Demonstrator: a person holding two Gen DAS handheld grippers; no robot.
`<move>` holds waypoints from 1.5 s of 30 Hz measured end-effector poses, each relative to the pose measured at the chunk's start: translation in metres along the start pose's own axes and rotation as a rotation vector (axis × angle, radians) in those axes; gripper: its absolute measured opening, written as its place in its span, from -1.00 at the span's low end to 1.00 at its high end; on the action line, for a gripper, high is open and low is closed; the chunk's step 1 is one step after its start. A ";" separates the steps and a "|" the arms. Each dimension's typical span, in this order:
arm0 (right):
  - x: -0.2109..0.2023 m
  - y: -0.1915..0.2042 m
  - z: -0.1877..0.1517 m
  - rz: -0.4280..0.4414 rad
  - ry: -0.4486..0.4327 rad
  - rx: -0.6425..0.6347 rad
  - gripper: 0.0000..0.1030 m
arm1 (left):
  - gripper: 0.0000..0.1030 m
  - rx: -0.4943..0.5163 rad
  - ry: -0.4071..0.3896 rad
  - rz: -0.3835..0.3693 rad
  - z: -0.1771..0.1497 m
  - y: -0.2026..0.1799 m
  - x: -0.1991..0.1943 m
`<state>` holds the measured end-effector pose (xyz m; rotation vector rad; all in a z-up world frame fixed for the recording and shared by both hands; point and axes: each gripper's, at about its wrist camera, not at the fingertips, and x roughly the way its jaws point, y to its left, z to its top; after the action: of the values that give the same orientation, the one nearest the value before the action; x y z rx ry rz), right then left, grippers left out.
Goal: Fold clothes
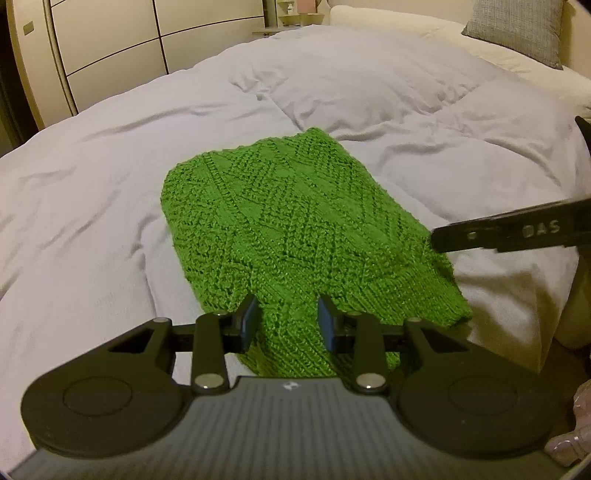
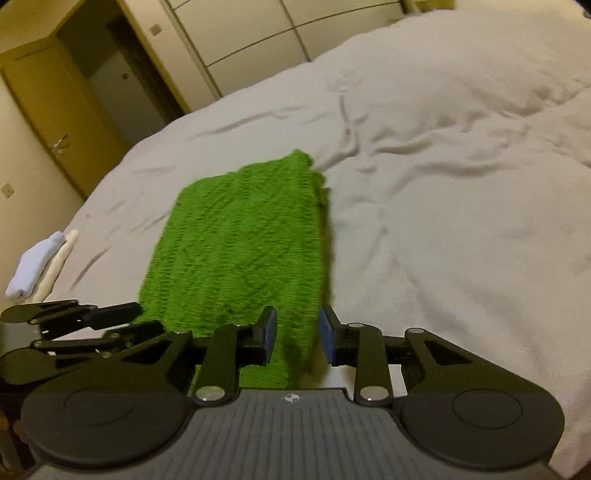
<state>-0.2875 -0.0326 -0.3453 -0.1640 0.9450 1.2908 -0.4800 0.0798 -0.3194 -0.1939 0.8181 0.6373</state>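
Observation:
A green knitted garment lies folded into a long rectangle on the white duvet. My left gripper is open, its blue pads on either side of the garment's near end. My right gripper is open too, over the garment's near right edge. In the left wrist view the right gripper's fingers reach in from the right, just above the garment's right edge. In the right wrist view the left gripper sits at the garment's near left corner.
The bed carries a grey pillow at its far right. A rolled white and pale blue cloth lies at the bed's left edge. A wardrobe and a wooden door stand beyond the bed.

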 end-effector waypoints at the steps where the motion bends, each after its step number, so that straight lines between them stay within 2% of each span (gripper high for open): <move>1: 0.005 0.003 0.000 0.002 0.002 -0.009 -0.40 | -0.44 0.001 0.000 0.000 0.000 0.000 0.000; 3: 0.014 0.009 -0.001 0.007 0.005 -0.027 -0.39 | -0.44 0.001 0.001 0.001 -0.001 0.000 0.000; 7: 0.034 0.012 -0.010 -0.067 0.048 -0.125 -0.39 | -0.43 0.002 0.000 0.003 -0.006 -0.001 0.004; 8: 0.039 0.012 -0.012 -0.087 0.060 -0.151 -0.31 | -0.43 0.006 0.000 0.009 -0.009 -0.003 0.007; 10: 0.050 0.001 -0.015 -0.068 0.085 -0.127 -0.24 | -0.43 0.003 -0.006 0.031 -0.015 -0.007 0.012; 12: 0.053 -0.015 -0.011 -0.016 0.105 -0.051 -0.22 | -0.43 0.008 -0.017 0.054 -0.017 -0.010 0.011; 16: 0.040 -0.017 -0.009 0.003 0.093 -0.024 -0.21 | -0.46 0.004 -0.034 0.072 -0.013 -0.012 -0.006; 19: 0.012 -0.007 -0.010 -0.013 0.008 -0.019 -0.19 | -0.49 0.021 -0.069 0.073 -0.014 -0.013 -0.021; 22: -0.004 0.010 -0.013 0.019 -0.068 -0.081 -0.19 | -0.49 0.028 -0.058 0.058 -0.021 -0.018 -0.019; 24: 0.001 0.019 -0.016 0.026 -0.057 -0.129 -0.20 | -0.49 0.011 -0.026 0.071 -0.024 -0.021 -0.010; 27: 0.028 0.018 -0.030 -0.023 0.032 -0.152 -0.16 | -0.48 -0.023 0.015 0.089 -0.025 -0.024 0.003; 28: 0.036 0.015 -0.034 -0.042 0.048 -0.151 -0.08 | -0.48 -0.033 0.021 0.093 -0.025 -0.024 0.004; 30: 0.040 0.005 -0.037 -0.019 0.044 -0.106 -0.07 | -0.48 -0.046 0.030 0.102 -0.024 -0.024 0.004; 34: 0.035 0.002 -0.033 -0.015 0.056 -0.085 -0.07 | -0.48 -0.066 0.041 0.119 -0.022 -0.025 0.000; 42: 0.008 0.009 -0.035 -0.025 0.045 -0.057 0.18 | -0.47 -0.105 0.067 0.154 -0.023 -0.032 -0.024; 43: 0.004 0.009 -0.033 -0.028 0.041 -0.055 0.27 | -0.47 -0.106 0.060 0.158 -0.024 -0.032 -0.029; 45: -0.004 0.010 -0.030 -0.028 0.030 -0.053 0.29 | -0.47 -0.101 0.044 0.158 -0.023 -0.031 -0.037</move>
<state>-0.3107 -0.0504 -0.3578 -0.2376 0.9319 1.2914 -0.4948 0.0289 -0.3102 -0.2367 0.8495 0.8267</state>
